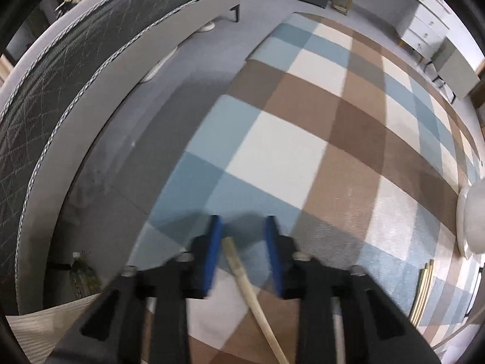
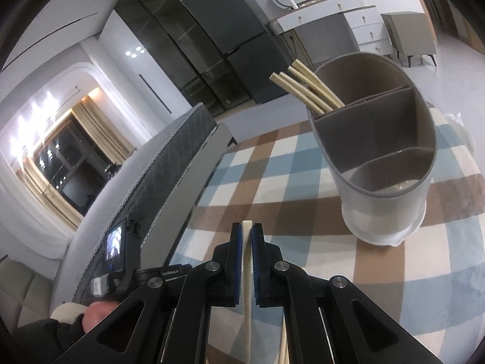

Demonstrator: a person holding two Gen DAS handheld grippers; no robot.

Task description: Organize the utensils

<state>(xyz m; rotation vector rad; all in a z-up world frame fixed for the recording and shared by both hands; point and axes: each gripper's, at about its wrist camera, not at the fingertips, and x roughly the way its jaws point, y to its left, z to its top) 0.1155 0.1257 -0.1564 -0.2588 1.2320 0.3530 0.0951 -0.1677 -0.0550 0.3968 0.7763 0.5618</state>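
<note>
In the left wrist view, my left gripper (image 1: pixel 243 253) points steeply down at the checked cloth (image 1: pixel 272 151), its blue pads well apart. A pale chopstick (image 1: pixel 242 276) lies between them, close to the left pad (image 1: pixel 212 254), and the right pad stands apart from it. My right gripper (image 2: pixel 247 236) is shut on another pale chopstick (image 2: pixel 247 261), held above the cloth to the left of the grey-and-white utensil holder (image 2: pixel 418 127). Several chopsticks (image 2: pixel 303 89) stand in the holder's far compartment; its middle one looks empty.
A dark quilted mattress (image 1: pixel 60 91) on a grey frame runs along the cloth's left side. More chopsticks (image 1: pixel 424 285) lie on the cloth at the right, below the holder's white base (image 1: pixel 473 215). A hand (image 2: pixel 94 312) holds the left gripper's body. Drawers (image 2: pixel 363 27) stand far back.
</note>
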